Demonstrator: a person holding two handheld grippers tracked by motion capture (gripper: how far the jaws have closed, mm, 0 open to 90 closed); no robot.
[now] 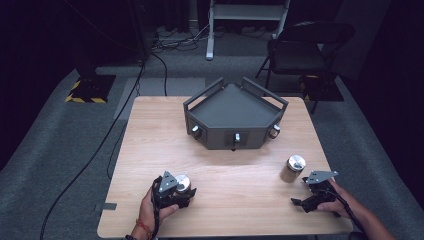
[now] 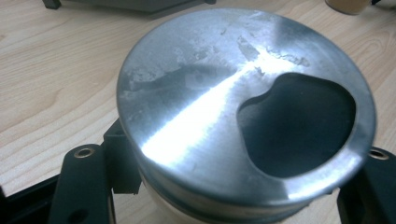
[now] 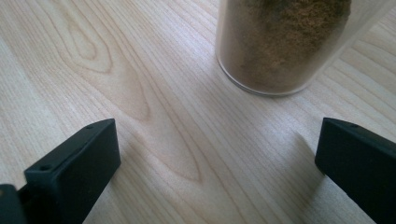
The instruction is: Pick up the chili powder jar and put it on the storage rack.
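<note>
Two jars stand on the wooden table [image 1: 225, 170] in the high view, both toward its near edge. The left jar [image 1: 182, 184] sits near the near left corner, caught in the left tongs [image 1: 176, 192], which the person's left hand [image 1: 152, 205] holds from below. The right jar [image 1: 292, 168], filled with brown powder and capped with a metal lid, stands near the right edge, just beyond the right tongs [image 1: 312, 192] and apart from them; the right hand [image 1: 340, 202] holds those tongs low over the table. A dark grey tray [image 1: 235, 107] with angled walls and three knobs on its front sits at the middle of the far edge.

In the left gripper view, the jar's shiny metal lid [image 2: 243, 107] sits between the two black jaws, which press against the jar's sides just under the lid: the left tongs are clenched on the left jar.

In the right gripper view, the jaws stand wide apart over bare wood, released, and the powder-filled jar [image 3: 285, 42] rests on the table ahead of them, nearer the right jaw, touching neither.
</note>
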